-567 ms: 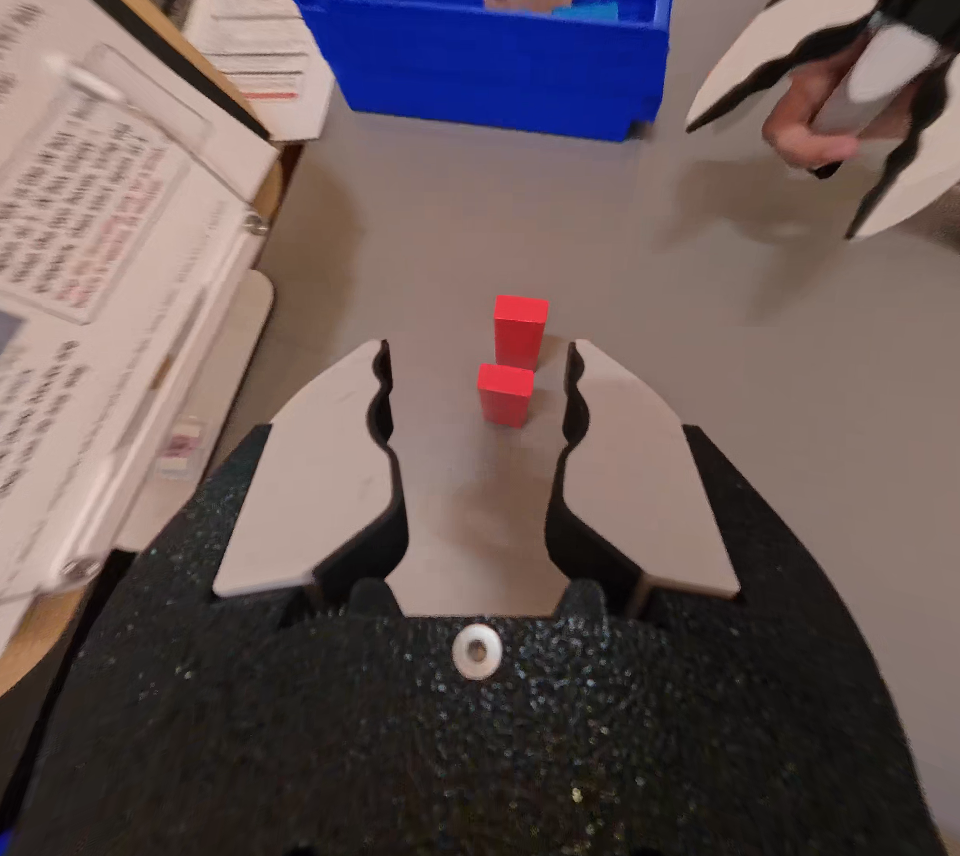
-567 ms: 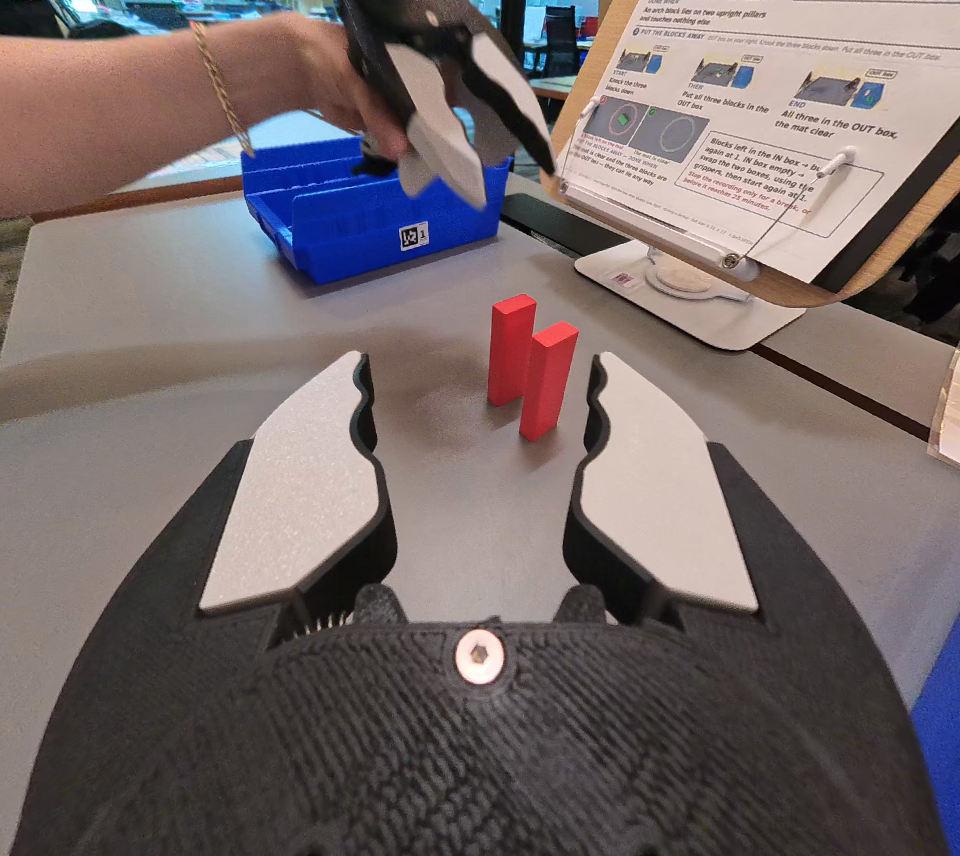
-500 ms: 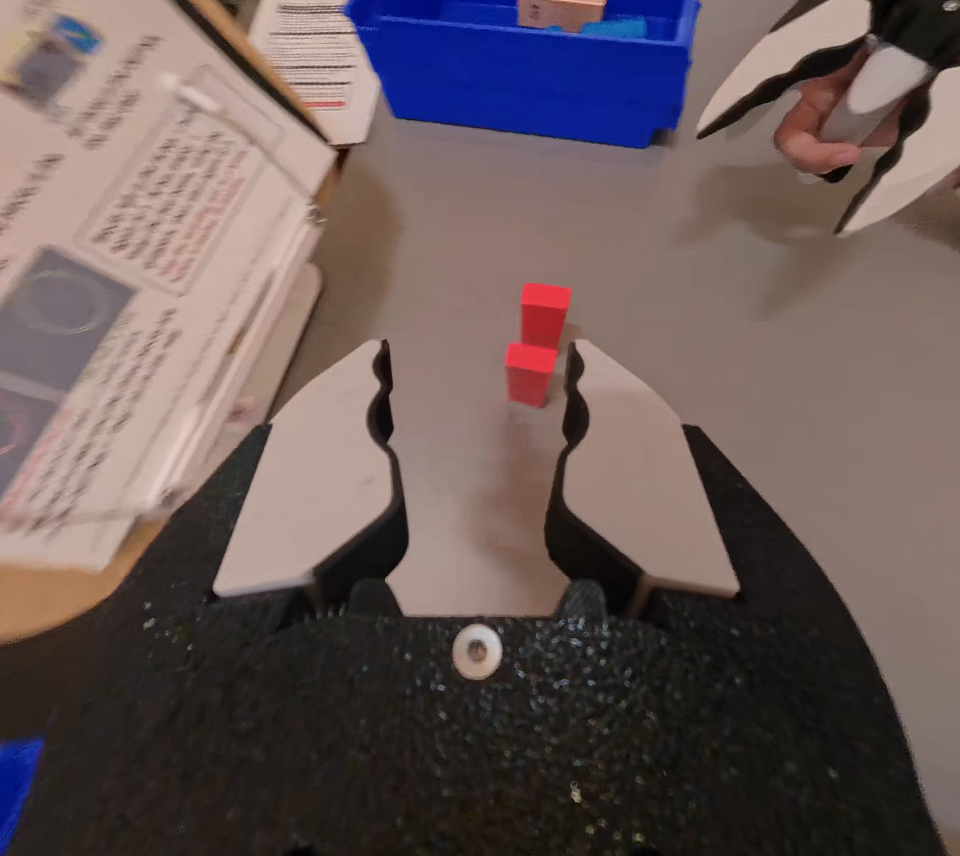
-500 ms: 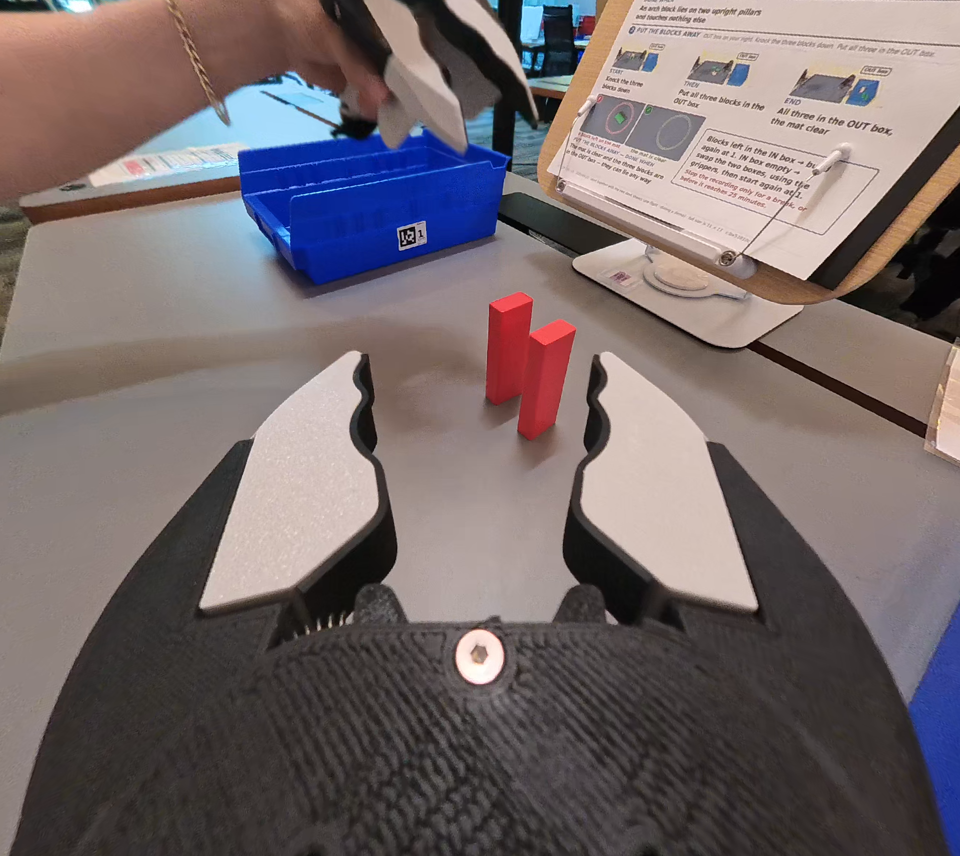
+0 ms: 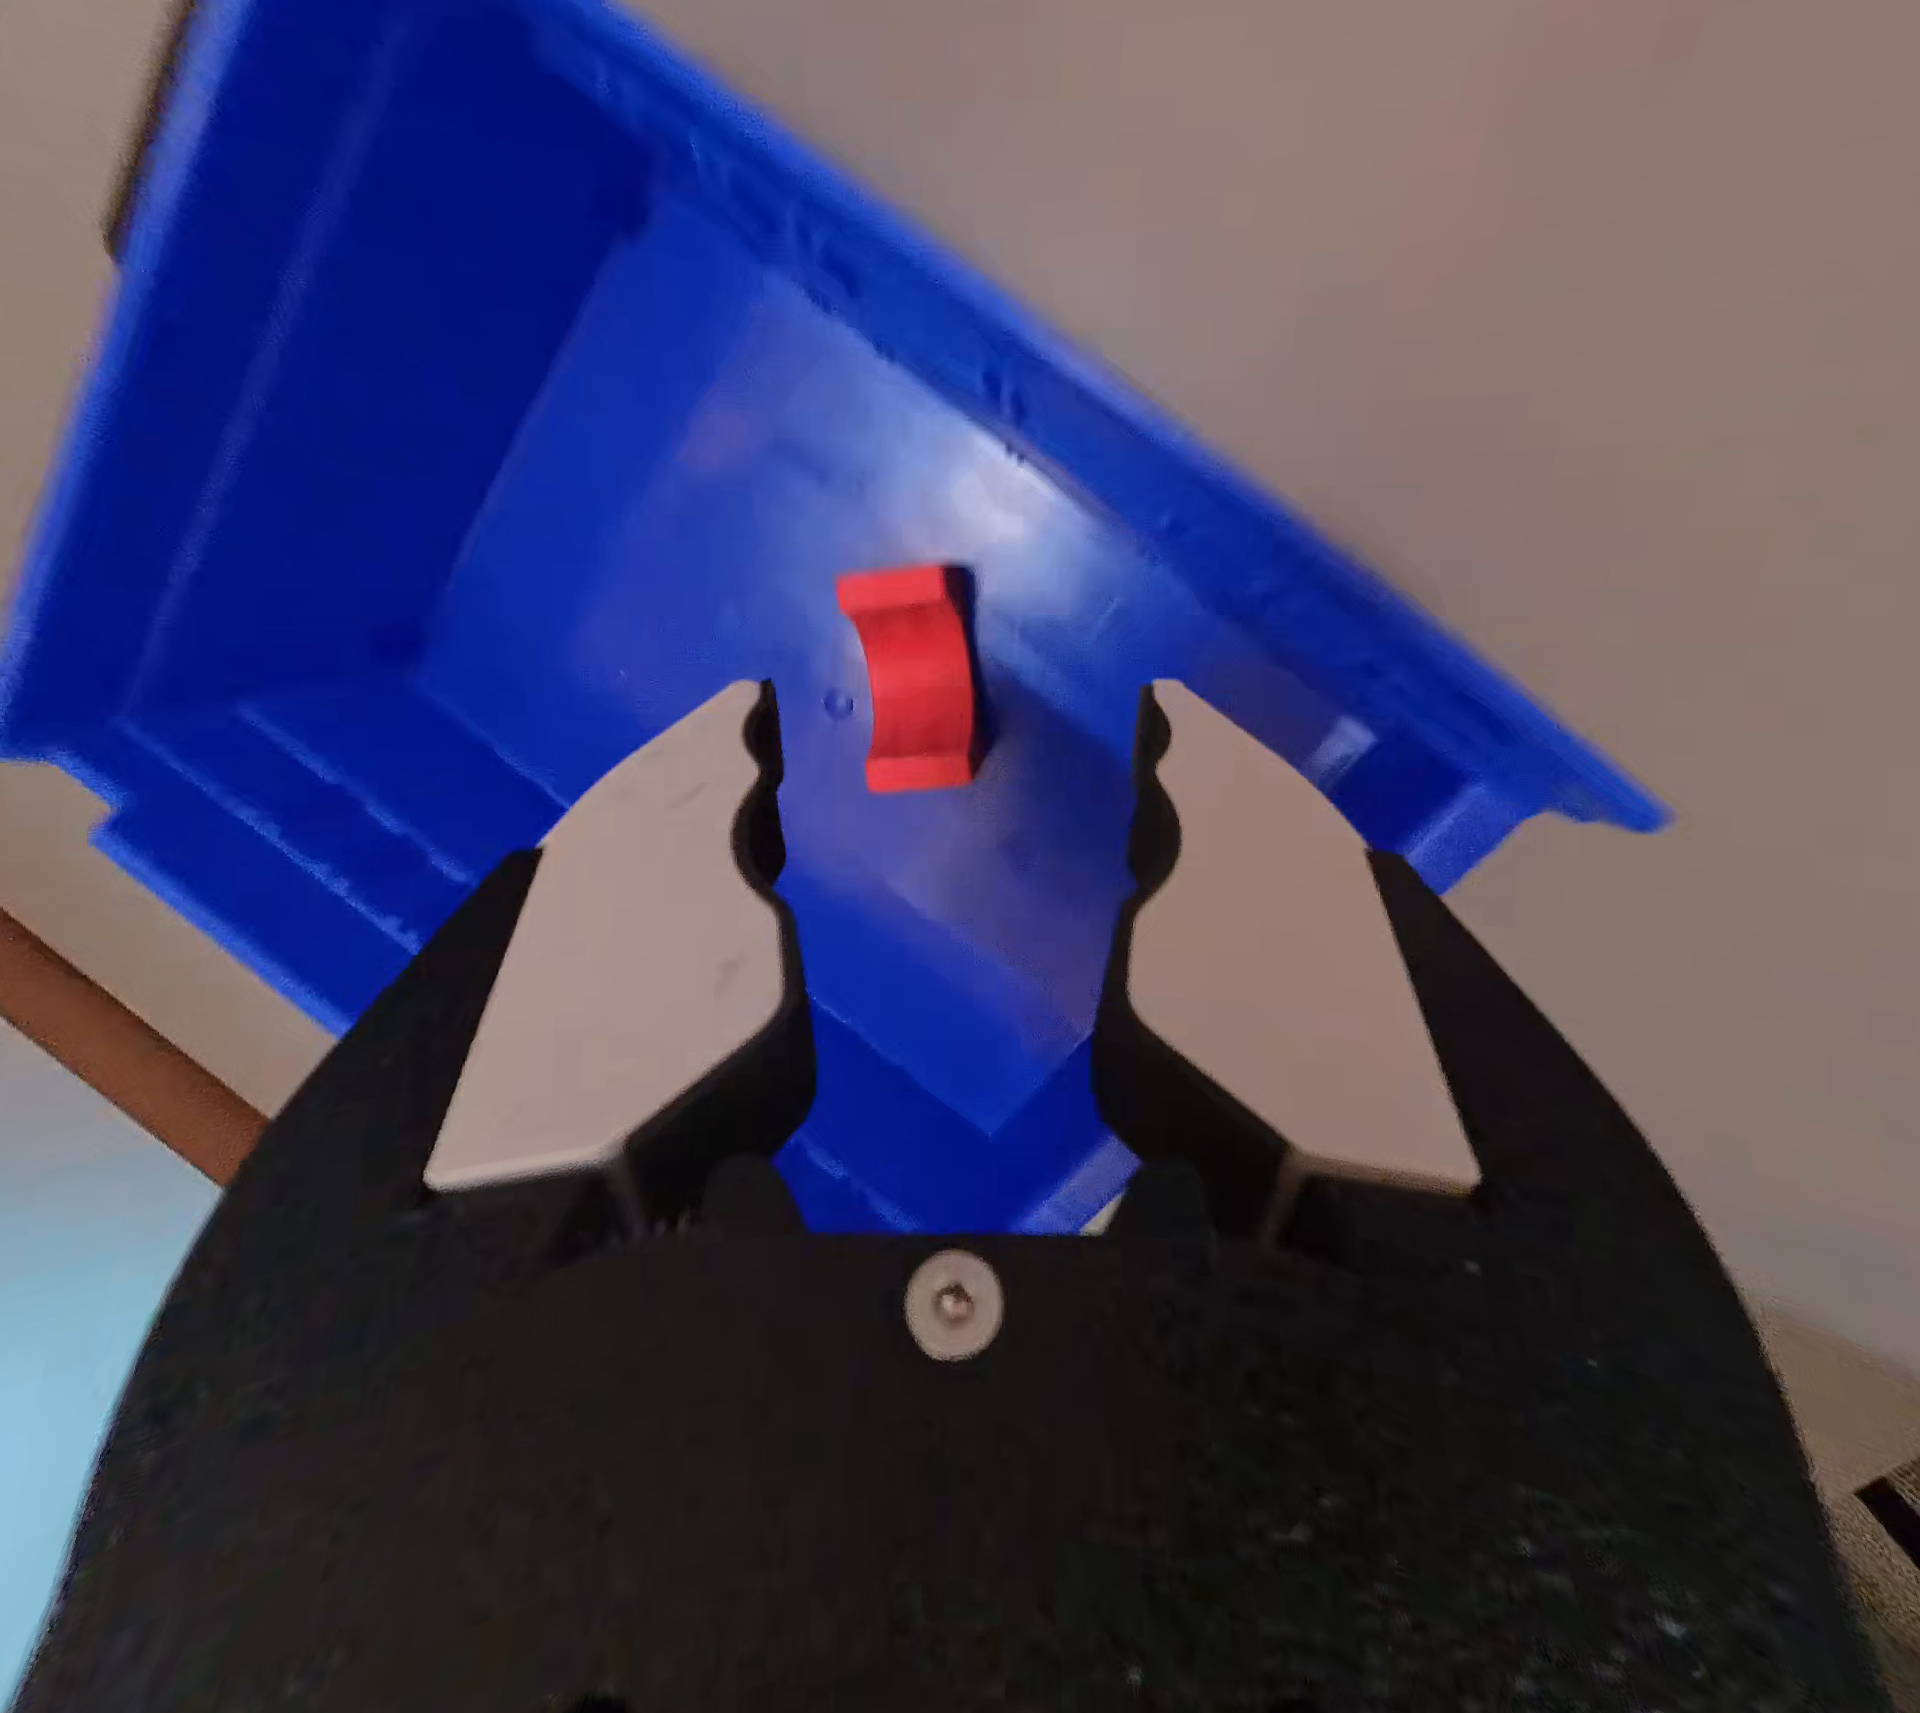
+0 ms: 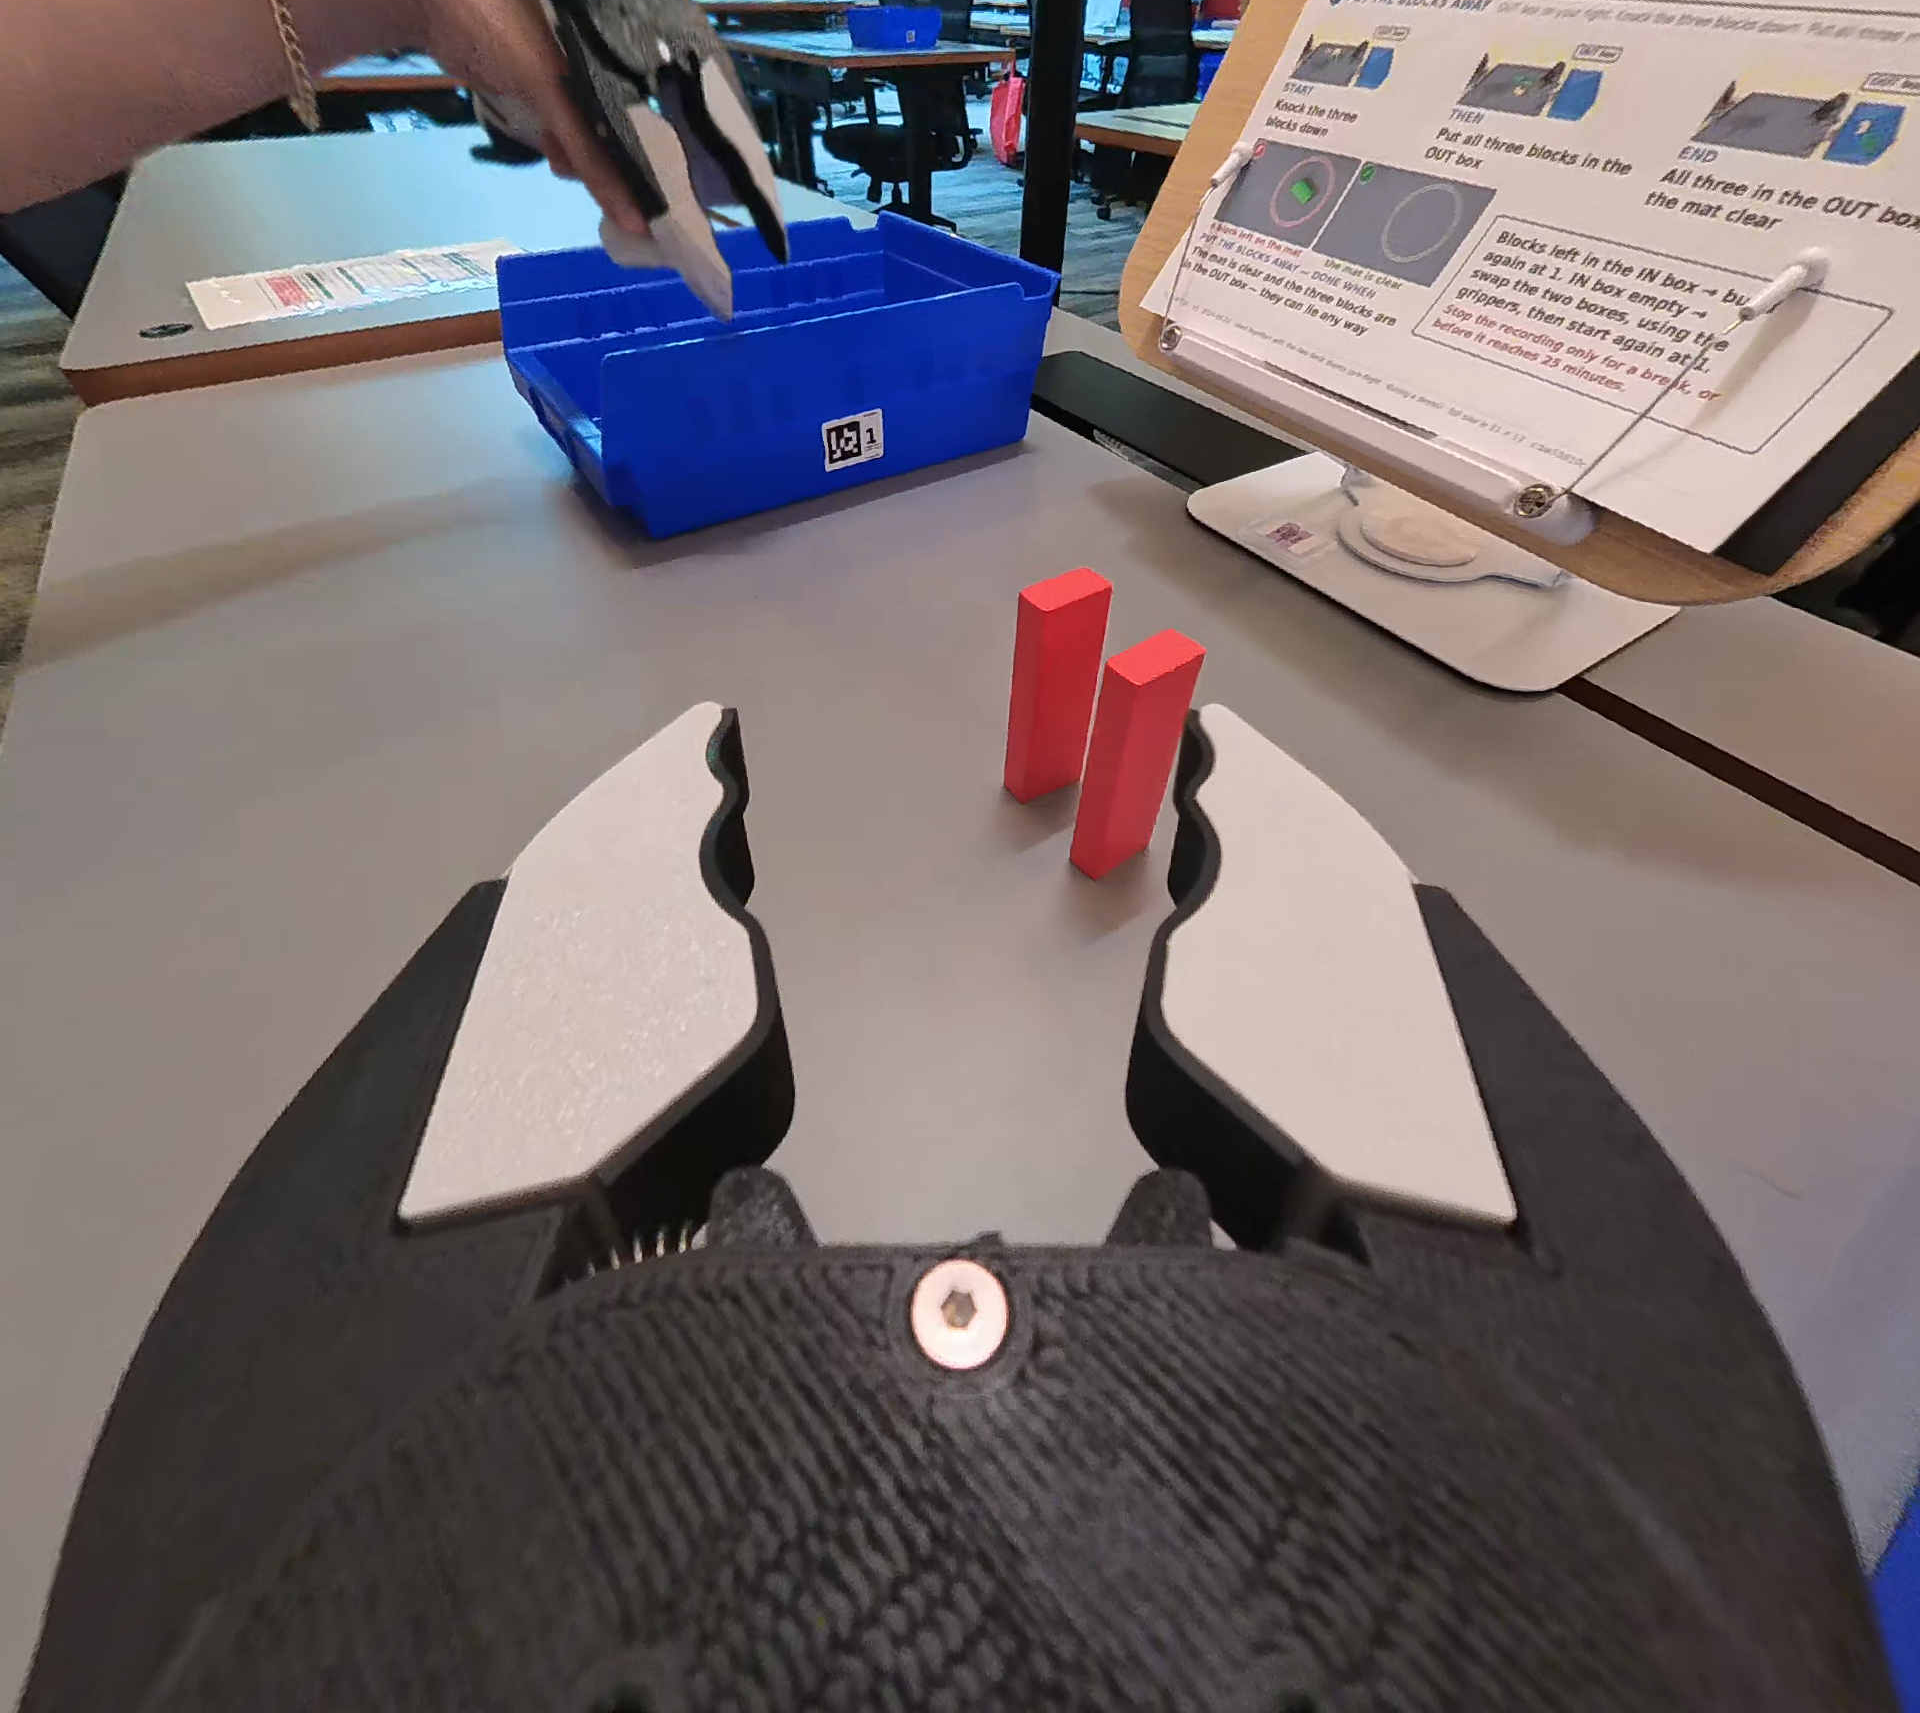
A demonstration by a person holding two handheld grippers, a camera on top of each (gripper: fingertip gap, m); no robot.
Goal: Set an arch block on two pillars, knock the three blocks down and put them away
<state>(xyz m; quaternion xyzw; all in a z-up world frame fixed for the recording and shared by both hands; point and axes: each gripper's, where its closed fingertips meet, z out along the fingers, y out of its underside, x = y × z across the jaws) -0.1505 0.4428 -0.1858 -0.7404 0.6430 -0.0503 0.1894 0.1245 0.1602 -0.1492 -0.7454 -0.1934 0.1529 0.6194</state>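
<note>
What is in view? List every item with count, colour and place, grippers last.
bin: 1, blue, far side of the table, a tag on its front.
arch block: 1, red, on the bin floor.
pillars: 2, red, upright on the table, close together, near the right gripper's tips.
table: 1, grey.
stand: 1, wood with white base, at right, holds a printed sheet.
paper: 1, white, on a table behind the bin.
left gripper: black and grey, open, empty, above the bin.
right gripper: black and grey, open, empty, low over the table.
</note>
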